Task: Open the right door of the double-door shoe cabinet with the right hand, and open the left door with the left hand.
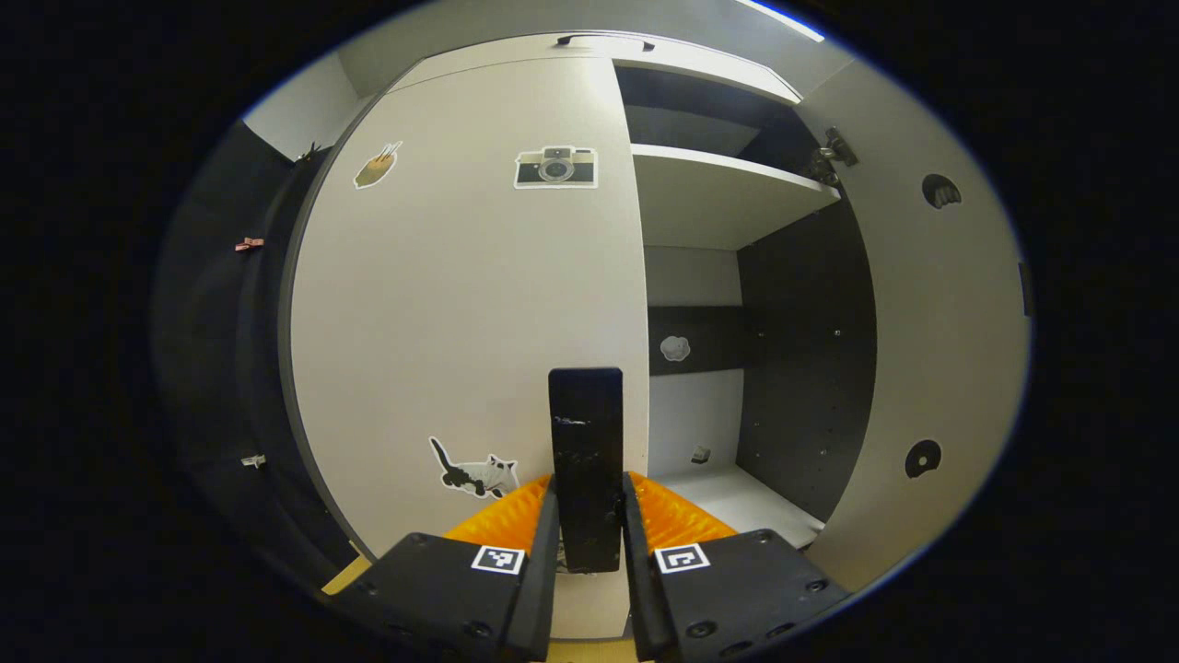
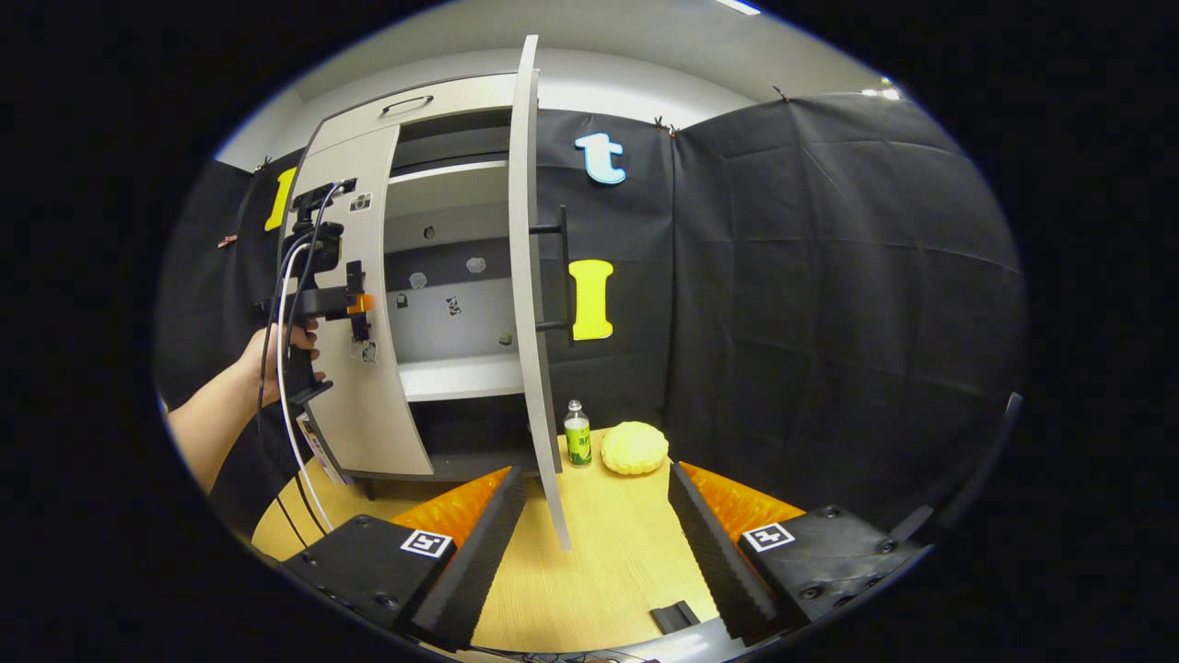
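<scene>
The white left door (image 1: 461, 304) of the shoe cabinet carries a black vertical handle (image 1: 586, 442), and my left gripper (image 1: 589, 516) is shut on it, both fingers pressing its sides. The right door (image 1: 930, 322) stands wide open, showing the shelves (image 1: 718, 198). In the right gripper view the right door (image 2: 530, 276) appears edge-on with its handle (image 2: 562, 267) facing away, and the left door (image 2: 359, 368) is swung out a little. A hand (image 2: 267, 359) holds the left gripper (image 2: 355, 304) there. My right gripper (image 2: 594, 516) is open and holds nothing, well back from the cabinet.
On the wooden table (image 2: 608, 562), a small green-labelled bottle (image 2: 577, 435) and a yellow rounded object (image 2: 634, 447) stand just right of the open right door. Black cloth walls close in the booth behind and to the right.
</scene>
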A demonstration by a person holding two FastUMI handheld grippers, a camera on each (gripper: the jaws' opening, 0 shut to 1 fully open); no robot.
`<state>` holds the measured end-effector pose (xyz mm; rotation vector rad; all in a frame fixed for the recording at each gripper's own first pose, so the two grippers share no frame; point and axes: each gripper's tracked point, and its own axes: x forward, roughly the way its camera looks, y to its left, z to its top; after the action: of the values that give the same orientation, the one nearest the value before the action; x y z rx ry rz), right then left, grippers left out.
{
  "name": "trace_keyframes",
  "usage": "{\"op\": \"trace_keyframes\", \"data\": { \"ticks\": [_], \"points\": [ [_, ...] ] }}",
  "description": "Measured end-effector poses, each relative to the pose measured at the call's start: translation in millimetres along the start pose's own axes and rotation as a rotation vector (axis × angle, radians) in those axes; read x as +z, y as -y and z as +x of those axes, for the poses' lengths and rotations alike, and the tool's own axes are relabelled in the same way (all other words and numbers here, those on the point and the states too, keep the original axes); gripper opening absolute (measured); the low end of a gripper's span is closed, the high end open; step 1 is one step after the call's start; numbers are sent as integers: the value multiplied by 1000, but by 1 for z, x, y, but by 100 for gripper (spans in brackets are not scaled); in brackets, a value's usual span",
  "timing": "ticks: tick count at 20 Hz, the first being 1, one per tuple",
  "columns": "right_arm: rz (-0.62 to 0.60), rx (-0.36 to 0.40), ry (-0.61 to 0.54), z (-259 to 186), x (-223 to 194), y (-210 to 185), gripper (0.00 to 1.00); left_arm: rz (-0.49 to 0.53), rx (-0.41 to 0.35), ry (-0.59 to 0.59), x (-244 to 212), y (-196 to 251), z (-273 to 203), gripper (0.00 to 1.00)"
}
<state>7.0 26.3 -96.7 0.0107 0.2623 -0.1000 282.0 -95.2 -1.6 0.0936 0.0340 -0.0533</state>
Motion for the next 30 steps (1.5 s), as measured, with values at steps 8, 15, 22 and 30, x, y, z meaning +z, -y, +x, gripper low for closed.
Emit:
{"op": "trace_keyframes", "data": {
  "ticks": [8, 15, 22, 30],
  "points": [
    [5, 64, -38, 7, -13, -9, 98, -12, -31, -21, -5, 1, 0, 27],
    [11, 149, -40, 16, -20, -5, 99, 6, -8, -57, -7, 0, 0, 11],
    [34, 242, -141, 18, -44, 0, 99, -22, 6, -66, -11, -6, -27, 11],
    [-22, 180, 3, 10, 7, -23, 98, -61, -22, -65, -12, -27, -93, 11]
  ]
}}
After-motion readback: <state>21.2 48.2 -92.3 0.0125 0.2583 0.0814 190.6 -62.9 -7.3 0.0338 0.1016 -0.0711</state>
